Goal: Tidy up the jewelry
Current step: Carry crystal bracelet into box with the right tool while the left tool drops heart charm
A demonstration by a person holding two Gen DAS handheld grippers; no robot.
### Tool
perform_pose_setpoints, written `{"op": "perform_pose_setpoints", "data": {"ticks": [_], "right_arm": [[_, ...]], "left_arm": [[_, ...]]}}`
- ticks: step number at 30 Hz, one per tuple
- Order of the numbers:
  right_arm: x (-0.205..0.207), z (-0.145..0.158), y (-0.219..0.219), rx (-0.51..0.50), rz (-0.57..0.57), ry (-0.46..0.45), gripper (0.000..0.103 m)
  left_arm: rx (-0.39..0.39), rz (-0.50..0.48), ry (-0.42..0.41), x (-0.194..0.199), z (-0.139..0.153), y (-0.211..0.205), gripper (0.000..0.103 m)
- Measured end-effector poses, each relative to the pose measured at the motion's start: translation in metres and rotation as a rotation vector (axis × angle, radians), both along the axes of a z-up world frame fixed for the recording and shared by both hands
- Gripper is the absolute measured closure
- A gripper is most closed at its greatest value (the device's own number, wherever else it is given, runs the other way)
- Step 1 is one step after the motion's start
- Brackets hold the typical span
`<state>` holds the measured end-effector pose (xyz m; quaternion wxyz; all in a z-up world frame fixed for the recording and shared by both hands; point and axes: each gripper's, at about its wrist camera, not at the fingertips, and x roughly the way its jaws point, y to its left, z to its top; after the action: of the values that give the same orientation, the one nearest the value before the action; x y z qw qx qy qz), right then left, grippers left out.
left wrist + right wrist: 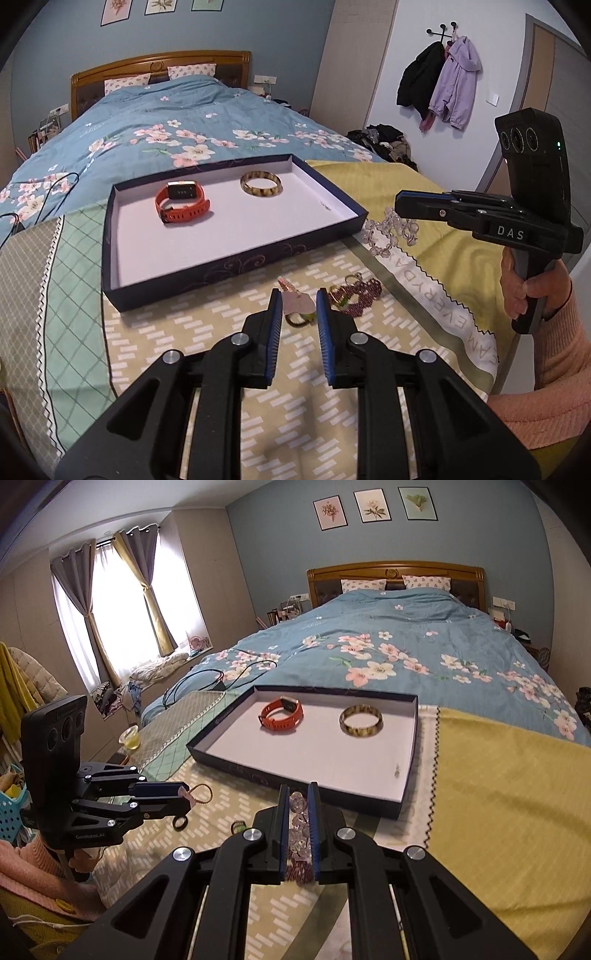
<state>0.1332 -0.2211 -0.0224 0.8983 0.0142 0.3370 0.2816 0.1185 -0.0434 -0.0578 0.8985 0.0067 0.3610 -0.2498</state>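
Note:
A dark blue tray (pixel 236 264) (pixel 258 775) with a white floor holds an orange smartwatch (pixel 183 203) (pixel 282 710) and a tortoiseshell bangle (pixel 258 192) (pixel 360 732). My left gripper (pixel 298 306) (pixel 186 794) is shut on a pink charm (pixel 301 303); its thin beaded loop (pixel 207 794) hangs from the tip. My right gripper (pixel 298 794) (pixel 397 203) is shut on a clear crystal bead bracelet (pixel 389 232) (pixel 299 812) that dangles below its tip, right of the tray. A dark red bead bracelet (pixel 360 295) lies on the cloth beside the left fingers.
A dark ring (pixel 181 821) and a small green ring (pixel 238 827) lie on the patterned tablecloth (pixel 258 406). A yellow cloth (pixel 498 794) covers the right side. Beyond the tray is a bed with a blue floral quilt (pixel 406 653) and black cables (pixel 221 675). A hand in a pink sleeve (pixel 524 291) holds the right gripper.

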Motion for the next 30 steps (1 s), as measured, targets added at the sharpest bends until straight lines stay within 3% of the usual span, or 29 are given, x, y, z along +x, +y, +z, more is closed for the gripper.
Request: {"op": "perform_pose_setpoints", "data": {"ticks": [15,30], "right_arm": [[0.046,0.014,0.019,-0.001,0.014,-0.036,0.095],[0.102,-0.006,0.048,-0.016,-0.003,0.02,0.095]], "left_arm": [[0.002,0.058,-0.032,0.04,0.021,0.014,0.084],[0.038,0.107,0.011,0.1,0.006,0.019,0.084]]}}
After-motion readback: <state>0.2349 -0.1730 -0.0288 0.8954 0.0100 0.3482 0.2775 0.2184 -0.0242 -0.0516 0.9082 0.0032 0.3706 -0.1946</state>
